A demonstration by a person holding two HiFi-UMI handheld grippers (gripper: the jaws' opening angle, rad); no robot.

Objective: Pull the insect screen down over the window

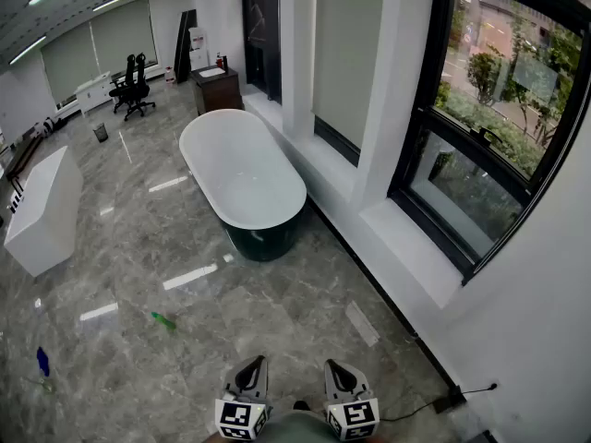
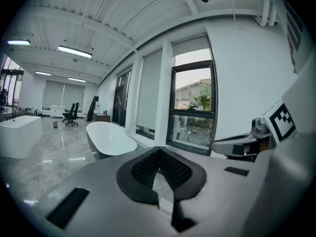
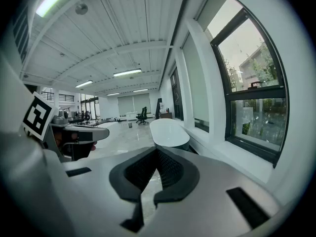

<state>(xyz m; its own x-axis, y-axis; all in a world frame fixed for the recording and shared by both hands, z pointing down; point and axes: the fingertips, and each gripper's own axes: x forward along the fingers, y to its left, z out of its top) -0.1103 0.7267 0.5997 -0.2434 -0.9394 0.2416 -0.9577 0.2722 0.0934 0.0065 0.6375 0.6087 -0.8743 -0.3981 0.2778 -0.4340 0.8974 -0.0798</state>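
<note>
Head view cuts off the top of the black-framed window [image 1: 499, 127] at the picture's upper edge, so the insect screen cannot be made out there. In the left gripper view the same window [image 2: 192, 107] is small, and no mesh shows over its glass, which shows trees and buildings. It sits in the white wall, ahead and to the right of both tools and well apart from them, above a white sill [image 1: 406, 247].

Only the front parts of the 2 grippers show at the bottom edge of the head view, the rest being cropped. The left gripper [image 1: 249, 365] is clenched: in its own view the black cross-hatched pads [image 2: 170, 169] meet at their tips with nothing between them. The right gripper [image 1: 338, 367] is likewise clenched and empty, its ribbed pads [image 3: 170, 168] pressed together, touching nothing.

A white oval bathtub with a dark outer wall [image 1: 242, 178] stands on the glossy grey marbled floor [image 1: 277, 330]. A small green object [image 1: 163, 320] lying there is too small to identify.
</note>
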